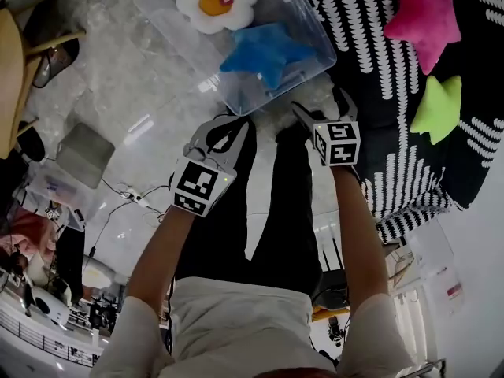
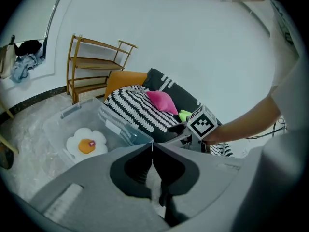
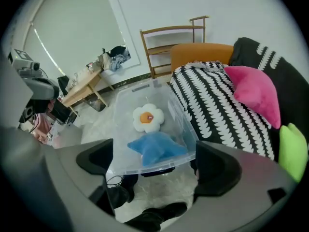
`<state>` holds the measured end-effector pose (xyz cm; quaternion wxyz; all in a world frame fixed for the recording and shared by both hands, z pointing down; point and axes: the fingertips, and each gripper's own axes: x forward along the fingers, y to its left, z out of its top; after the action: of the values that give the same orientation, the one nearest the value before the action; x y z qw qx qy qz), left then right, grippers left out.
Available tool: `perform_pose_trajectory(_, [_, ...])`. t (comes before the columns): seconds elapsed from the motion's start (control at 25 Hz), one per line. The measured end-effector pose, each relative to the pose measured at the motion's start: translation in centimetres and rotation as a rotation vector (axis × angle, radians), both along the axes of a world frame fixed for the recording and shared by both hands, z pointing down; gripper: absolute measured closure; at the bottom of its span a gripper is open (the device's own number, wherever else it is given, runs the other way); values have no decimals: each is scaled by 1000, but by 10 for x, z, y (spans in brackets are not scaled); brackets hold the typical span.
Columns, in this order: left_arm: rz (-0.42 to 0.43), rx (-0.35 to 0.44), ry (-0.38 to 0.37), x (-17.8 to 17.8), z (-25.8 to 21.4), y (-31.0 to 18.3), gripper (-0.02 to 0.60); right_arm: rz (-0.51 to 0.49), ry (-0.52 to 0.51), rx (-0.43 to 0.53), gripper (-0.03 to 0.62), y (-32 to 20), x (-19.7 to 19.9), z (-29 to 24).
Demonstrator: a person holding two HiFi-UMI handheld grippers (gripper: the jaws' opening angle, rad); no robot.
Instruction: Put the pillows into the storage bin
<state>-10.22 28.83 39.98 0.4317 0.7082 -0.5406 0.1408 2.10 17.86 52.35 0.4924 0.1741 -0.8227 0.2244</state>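
Looking down in the head view, we see a blue pillow (image 1: 264, 52) and an egg pillow (image 1: 216, 2) in the bin (image 1: 240, 105). A pink pillow (image 1: 424, 18) and a green pillow (image 1: 438, 107) wait on the striped blanket (image 1: 362, 22); they look soft and light, best pinched at a star arm. The left gripper view shows our left gripper (image 2: 152, 149) with fingers together and empty, while the right gripper view shows our right gripper (image 3: 154, 164) spread wide and empty, the bin's rim just beside the blanket's edge and open air above both.

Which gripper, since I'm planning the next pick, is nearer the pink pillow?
Right. The right gripper hangs by the sofa's edge, below-left of the pink pillow; the left gripper is farther left, by the bin's corner.
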Motion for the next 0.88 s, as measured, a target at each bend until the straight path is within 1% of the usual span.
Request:
perform_pose_trajectory(0.12, [49, 5, -2, 14, -2, -10, 561, 61, -17, 14, 72, -9, 16, -8])
perform_pose_trajectory(0.24, [65, 3, -3, 32, -1, -24, 561, 121, -41, 23, 72, -25, 35, -12])
perform_pose_trajectory(0.4, [90, 1, -11, 53, 2, -44, 562, 226, -68, 17, 72, -49, 62, -11])
perform_pose_trajectory(0.6, [100, 4, -21, 98, 0, -69, 561, 306, -75, 21, 72, -72, 121, -12])
perform_pose_trajectory(0.88, [106, 19, -7, 150, -7, -126, 561, 412, -41, 16, 72, -118, 196, -9])
